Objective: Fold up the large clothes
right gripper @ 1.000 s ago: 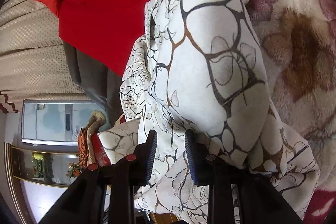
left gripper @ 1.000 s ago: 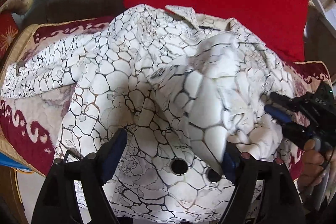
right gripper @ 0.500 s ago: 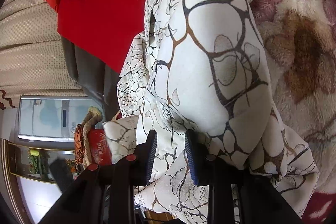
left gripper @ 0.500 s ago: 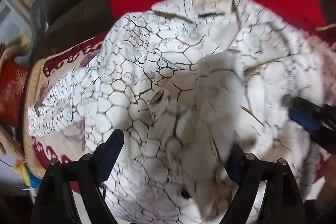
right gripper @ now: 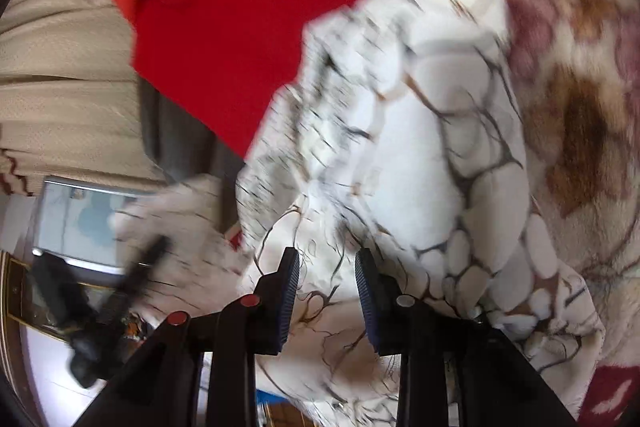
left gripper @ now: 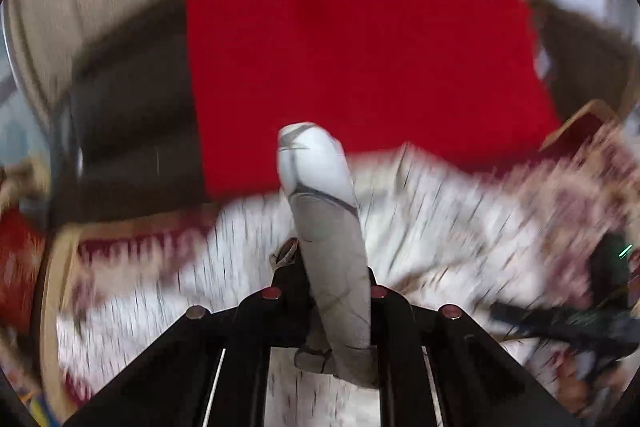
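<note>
Clearly, a fold of the shirt [left gripper: 328, 227] is pinched in the just-closed left claw [left gripper: 326, 279]; everything beyond it is smeared by blur. Cloth is gripped between the right claw [right gripper: 327, 291] pads, its edges cut off below. A red cushion [left gripper: 360, 47] is seen behind.

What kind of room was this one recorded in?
Probably a home living room: a dark sofa with a red cushion, a floral blanket under the shirt, and beige curtains behind.
</note>
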Demonstrator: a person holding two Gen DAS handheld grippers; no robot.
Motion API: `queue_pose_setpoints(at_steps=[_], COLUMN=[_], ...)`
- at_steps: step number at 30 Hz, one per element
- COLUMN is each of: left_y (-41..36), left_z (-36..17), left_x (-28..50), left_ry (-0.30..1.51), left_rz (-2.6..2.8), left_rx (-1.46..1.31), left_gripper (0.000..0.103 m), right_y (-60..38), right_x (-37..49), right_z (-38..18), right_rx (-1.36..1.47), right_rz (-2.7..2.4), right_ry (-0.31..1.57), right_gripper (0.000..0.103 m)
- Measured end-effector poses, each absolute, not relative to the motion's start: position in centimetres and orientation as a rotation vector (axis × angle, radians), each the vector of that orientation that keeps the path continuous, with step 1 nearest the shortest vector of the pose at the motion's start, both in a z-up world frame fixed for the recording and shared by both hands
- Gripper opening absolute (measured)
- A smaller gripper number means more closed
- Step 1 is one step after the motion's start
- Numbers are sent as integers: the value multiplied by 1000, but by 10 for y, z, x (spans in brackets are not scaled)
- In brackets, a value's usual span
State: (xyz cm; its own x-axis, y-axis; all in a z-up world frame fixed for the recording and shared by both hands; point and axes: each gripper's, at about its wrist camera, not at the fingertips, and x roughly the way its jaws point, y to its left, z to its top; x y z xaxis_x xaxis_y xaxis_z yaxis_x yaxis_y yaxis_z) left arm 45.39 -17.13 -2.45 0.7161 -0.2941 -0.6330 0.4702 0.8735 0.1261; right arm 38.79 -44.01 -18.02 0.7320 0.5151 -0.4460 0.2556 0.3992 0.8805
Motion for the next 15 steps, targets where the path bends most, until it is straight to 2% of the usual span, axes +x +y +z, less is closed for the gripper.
queue_pose_setpoints(at_steps=[3, 4, 7, 9, 11, 15], left_y=[-148, -134, -87, -42, 3, 101], left_z=[-5, -11, -63, -113, -139, -140], left_x=[433, 430, 441, 458, 462, 437], left_ry=[466, 441, 543, 729, 823, 791], left_rz=[-468, -462, -394, -295, -212, -74], left_rx=[264, 250, 219, 147, 38, -104], left_gripper=[19, 26, 62, 61, 59, 59], right_y=[-437, -433, -422, -412, -401, -377], right_x=[381, 379, 381, 385, 390, 402], right_z=[-158, -150, -145, -146, -146, -148], right_rx=[1158, 1123, 1092, 1084, 1053, 1001], right_rz=[217, 209, 219, 239, 241, 278], right_ry=[620, 588, 567, 583, 606, 661], right_gripper=[34, 35, 36, 37, 37, 37])
